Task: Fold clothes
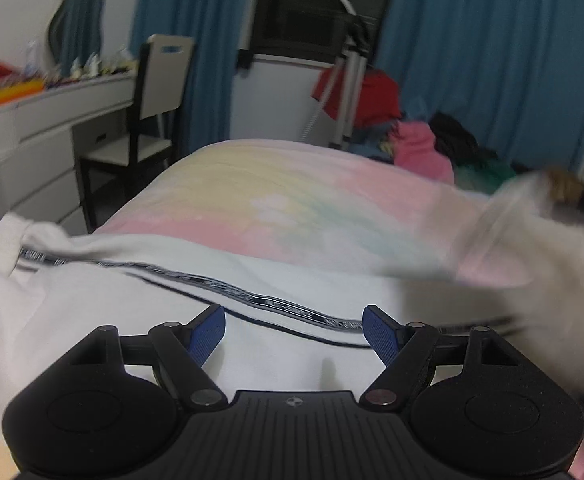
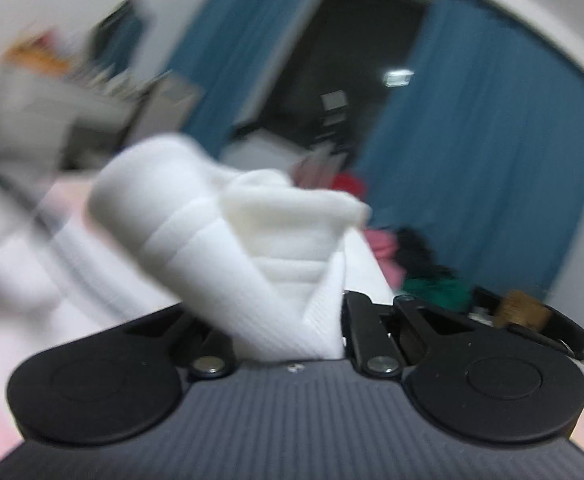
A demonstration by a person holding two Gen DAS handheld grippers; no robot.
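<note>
A white garment (image 1: 92, 312) with a black patterned stripe (image 1: 276, 304) lies across the near part of the bed. My left gripper (image 1: 294, 330) is open just above it, blue pads (image 1: 208, 334) apart, holding nothing. My right gripper (image 2: 292, 320) is shut on a bunched fold of the white garment (image 2: 252, 240), which hides its fingertips. That lifted part shows as a blurred white shape in the left wrist view (image 1: 532, 248) at the right.
The bed (image 1: 276, 196) has a pastel rainbow cover. A pile of coloured clothes (image 1: 424, 144) and a tripod (image 1: 348, 80) stand beyond it. A white dresser (image 1: 24, 136) and a chair (image 1: 148, 112) are at the left, blue curtains (image 1: 488, 60) behind.
</note>
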